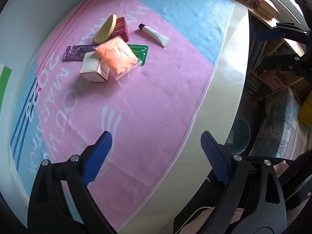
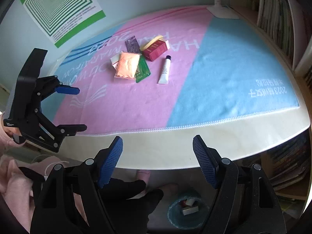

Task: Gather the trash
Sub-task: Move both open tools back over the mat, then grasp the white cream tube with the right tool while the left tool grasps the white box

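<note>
While the trash is lying clustered in the upper middle of both views, a wide band of bare pink and blue towel (image 1: 156,101) is being left open between it and the stitched hem, beyond which a strip of cream table (image 2: 195,148) is being shown down to its rounded front edge. The left gripper (image 1: 156,154) is being held steeply downward over the pink cloth near that hem, its blue ribbed pads spread wide with nothing between them; in the right wrist view it is being seen from the side at the left of the frame, gripped by a hand in a pink sleeve (image 2: 11,175). The right gripper (image 2: 158,159) is being held past the table edge, its jaws parted fairly wide and empty, with a black-gloved hand (image 2: 134,191) showing beneath them. A round bluish bin (image 2: 187,212) is being seen low in that frame, already holding a few small boxes. Among the pile, a clear bag of orange crumpled material (image 1: 119,58) is being propped on a white carton (image 1: 93,68), with a flat green packet (image 1: 141,53) under its far side, a purple packet (image 1: 76,52) flat on the cloth, a dark red box (image 1: 121,28) with a tan oval disc (image 1: 105,29) leaning on it, and a white squeeze tube (image 1: 155,34) with a dark cap lying apart. Shelves of books (image 2: 278,19) are bordering the table at the right.
</note>
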`<state>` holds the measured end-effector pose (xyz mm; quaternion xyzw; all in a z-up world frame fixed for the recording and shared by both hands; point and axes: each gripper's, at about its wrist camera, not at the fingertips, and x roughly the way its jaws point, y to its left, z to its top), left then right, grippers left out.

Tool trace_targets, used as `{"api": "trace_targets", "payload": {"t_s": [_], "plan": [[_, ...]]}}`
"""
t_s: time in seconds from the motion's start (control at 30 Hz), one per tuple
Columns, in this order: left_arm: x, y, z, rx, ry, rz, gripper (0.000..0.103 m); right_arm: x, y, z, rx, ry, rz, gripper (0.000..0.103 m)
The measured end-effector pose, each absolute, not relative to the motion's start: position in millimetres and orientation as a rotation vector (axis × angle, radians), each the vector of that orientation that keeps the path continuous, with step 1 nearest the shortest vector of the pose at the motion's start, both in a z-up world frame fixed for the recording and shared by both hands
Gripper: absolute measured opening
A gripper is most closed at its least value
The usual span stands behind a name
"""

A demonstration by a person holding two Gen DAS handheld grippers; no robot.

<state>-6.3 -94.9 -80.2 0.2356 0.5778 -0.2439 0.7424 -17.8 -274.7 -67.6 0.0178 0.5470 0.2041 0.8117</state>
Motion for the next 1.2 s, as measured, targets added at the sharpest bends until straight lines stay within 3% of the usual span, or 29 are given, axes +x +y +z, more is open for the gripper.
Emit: {"api": "trace_targets", "payload": {"t_s": [0.4,1.2], "plan": [[32,-46,-74,0.519,1.232,-0.511,0.091,27,-219,-72,-0.047,1.187,0.418,0.075],[155,-44,-120,0.443,1.347,-0.451,0.091,158,-214,-126,-0.125,1.313,0.508,0.072]]}}
